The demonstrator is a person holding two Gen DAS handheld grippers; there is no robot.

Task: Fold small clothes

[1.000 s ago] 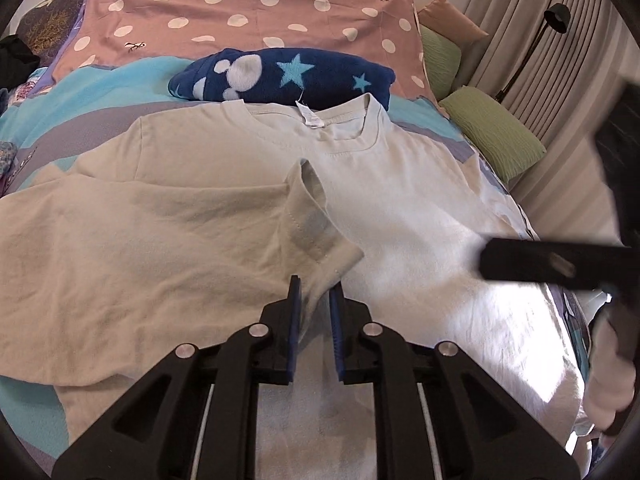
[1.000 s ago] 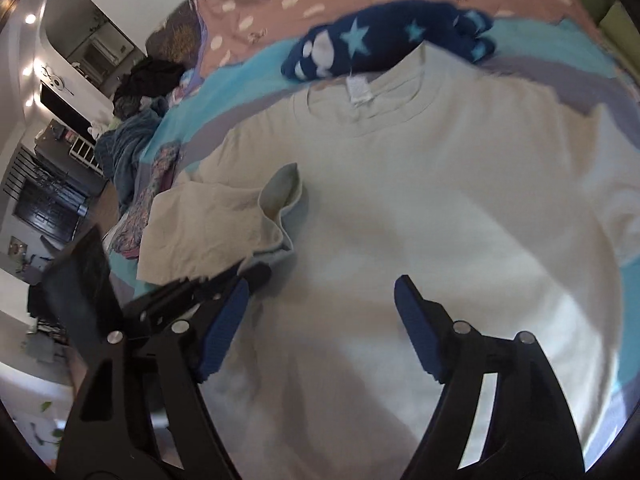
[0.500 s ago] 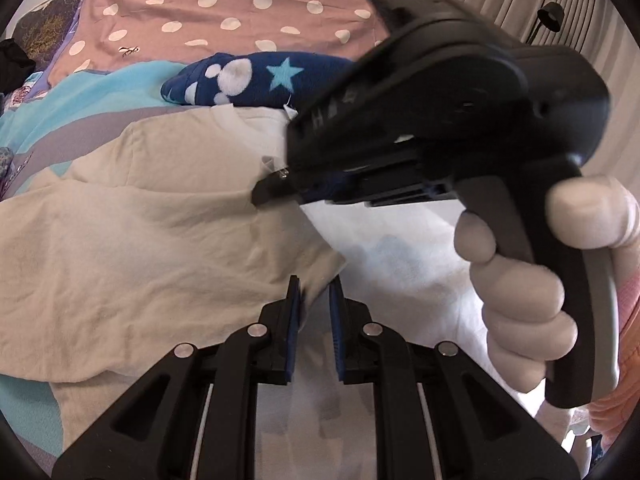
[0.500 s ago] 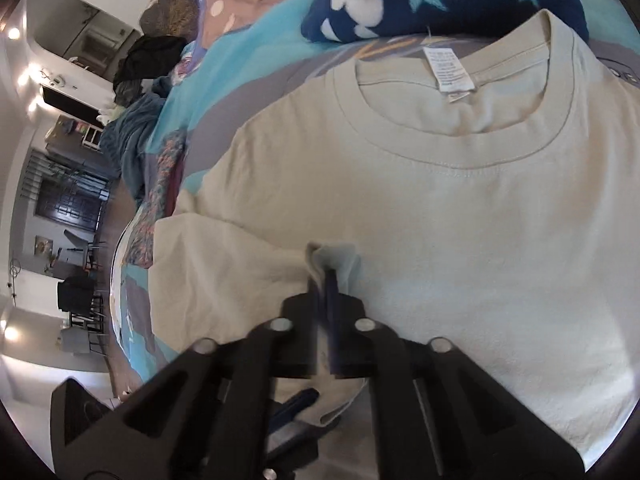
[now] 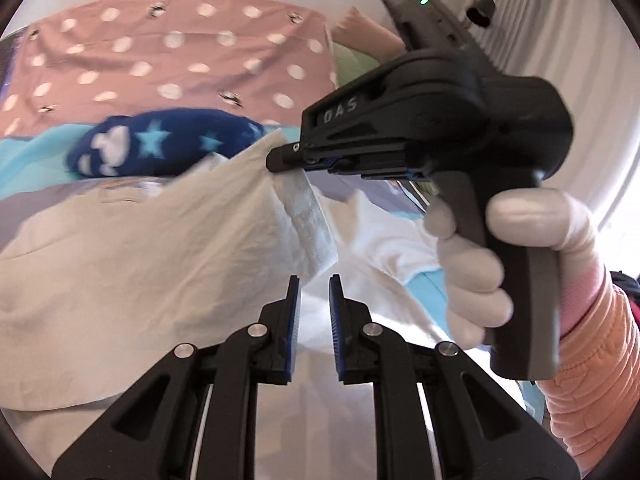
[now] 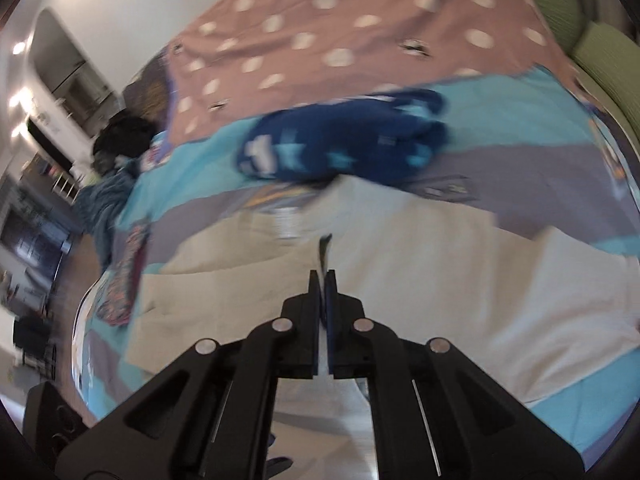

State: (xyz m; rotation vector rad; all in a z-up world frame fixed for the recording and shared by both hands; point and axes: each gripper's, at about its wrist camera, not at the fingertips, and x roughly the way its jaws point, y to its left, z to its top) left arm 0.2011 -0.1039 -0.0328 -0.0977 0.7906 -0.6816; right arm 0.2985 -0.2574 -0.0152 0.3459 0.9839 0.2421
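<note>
A cream T-shirt lies on the bed, its left side and sleeve lifted. My left gripper is shut on the lower edge of that sleeve fold, with a narrow gap between the blue pads. My right gripper, held in a gloved hand, is shut on the upper edge of the same fold and holds it above the bed. In the right wrist view the right gripper pinches a cloth edge, with the T-shirt spread below.
A dark blue star-patterned cloth lies rolled beyond the shirt's collar; it also shows in the right wrist view. A pink polka-dot cover lies behind. Green pillows sit at the right. Dark clothes lie at the bed's left edge.
My right gripper moved in over the sleeve, shut on its upper edge, and has lifted it off the shirt. My left gripper has kept its hold and risen with it.
</note>
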